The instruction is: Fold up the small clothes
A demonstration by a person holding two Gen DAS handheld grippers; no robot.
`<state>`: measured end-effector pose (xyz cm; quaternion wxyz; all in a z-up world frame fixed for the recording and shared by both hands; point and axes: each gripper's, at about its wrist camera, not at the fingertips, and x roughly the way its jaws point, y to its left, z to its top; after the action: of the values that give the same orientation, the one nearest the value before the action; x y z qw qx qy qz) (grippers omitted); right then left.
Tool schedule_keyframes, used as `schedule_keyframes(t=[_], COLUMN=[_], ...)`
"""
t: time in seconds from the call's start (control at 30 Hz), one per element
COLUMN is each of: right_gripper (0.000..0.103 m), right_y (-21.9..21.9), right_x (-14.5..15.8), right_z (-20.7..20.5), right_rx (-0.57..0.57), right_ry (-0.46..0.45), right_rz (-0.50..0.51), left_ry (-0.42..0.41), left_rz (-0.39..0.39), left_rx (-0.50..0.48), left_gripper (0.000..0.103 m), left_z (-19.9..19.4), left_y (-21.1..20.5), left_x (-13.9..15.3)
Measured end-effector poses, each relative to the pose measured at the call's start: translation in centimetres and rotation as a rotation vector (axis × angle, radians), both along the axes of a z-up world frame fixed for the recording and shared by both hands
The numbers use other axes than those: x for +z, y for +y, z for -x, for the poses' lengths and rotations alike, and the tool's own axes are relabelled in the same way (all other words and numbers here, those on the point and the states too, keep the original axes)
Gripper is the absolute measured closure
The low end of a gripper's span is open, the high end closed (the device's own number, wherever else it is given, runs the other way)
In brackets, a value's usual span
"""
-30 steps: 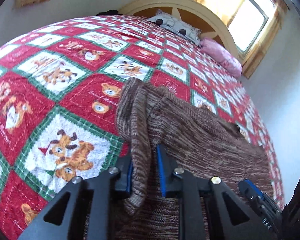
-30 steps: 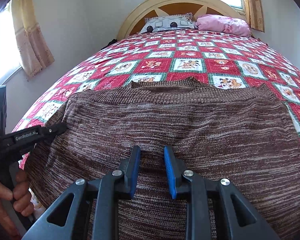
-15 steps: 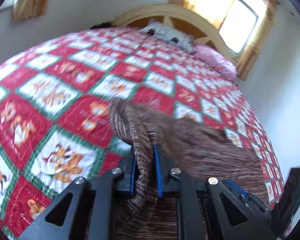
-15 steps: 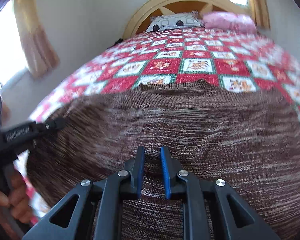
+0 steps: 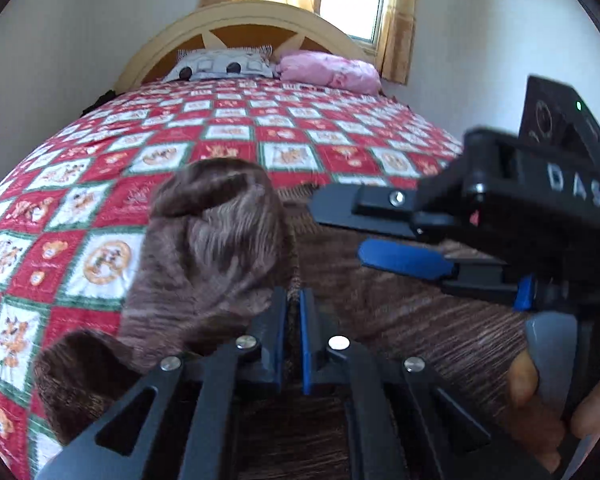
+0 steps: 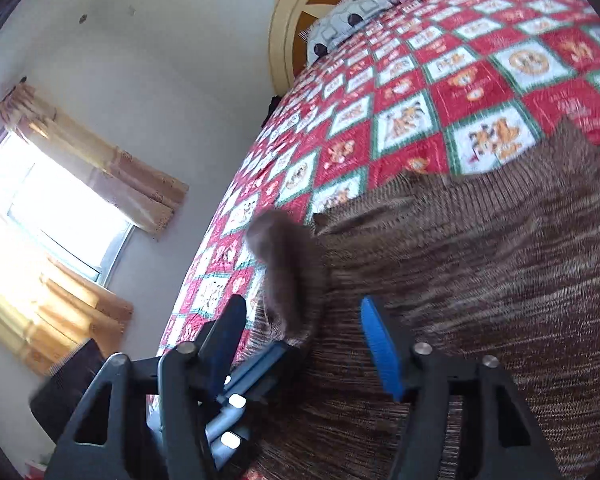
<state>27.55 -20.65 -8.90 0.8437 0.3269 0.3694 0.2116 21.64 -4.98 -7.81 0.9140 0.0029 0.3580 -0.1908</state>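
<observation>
A brown marled knit sweater [image 5: 400, 300] lies on the bed. My left gripper [image 5: 294, 312] is shut on a fold of its left edge, and the raised cloth [image 5: 212, 240] bunches up in front of the jaws. My right gripper [image 6: 304, 324] is open and holds nothing; its fingers hover over the sweater [image 6: 480, 264]. In the left wrist view the right gripper [image 5: 380, 236] reaches in from the right, fingers apart, just above the sweater. In the right wrist view the left gripper [image 6: 264, 360] shows low down with the lifted cloth [image 6: 284, 276] standing up from it.
The bed carries a red, white and green patchwork quilt [image 5: 80, 216] with bear pictures. A grey pillow [image 5: 220, 65] and a pink pillow [image 5: 332, 70] lie by the curved wooden headboard [image 5: 240, 24]. Curtained windows [image 6: 52, 216] are to the left and behind the bed.
My left gripper has lifted the sweater's left edge and carried it right, towards the middle. My right gripper has opened, let go of the hem and swung left.
</observation>
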Motion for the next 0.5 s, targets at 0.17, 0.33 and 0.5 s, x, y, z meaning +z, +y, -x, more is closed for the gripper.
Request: schedule_keyframes(t=[0.17, 0.33, 0.5], right_gripper=[0.041, 0.041, 0.042], right_y=[0.5, 2.2, 4.3], right_x=[-1.1, -0.6, -1.4], right_z=[-0.4, -3.1, -5.6], right_rx=[0.027, 0.054, 0.089], right_ry=[0.001, 0.000, 0.027], right_rz=[-0.036, 0.033, 0.086], left_ry=[0.030, 0.016, 0.033], left_rz=[0.047, 0.052, 0.083], left_rx=[0.016, 0.019, 0.029], left_gripper=[0.096, 0.096, 0.096], left_z=[-1.0, -0.1, 0.1], left_y=[1.2, 1.1, 1.6], left_x=[0.2, 0.0, -0.5])
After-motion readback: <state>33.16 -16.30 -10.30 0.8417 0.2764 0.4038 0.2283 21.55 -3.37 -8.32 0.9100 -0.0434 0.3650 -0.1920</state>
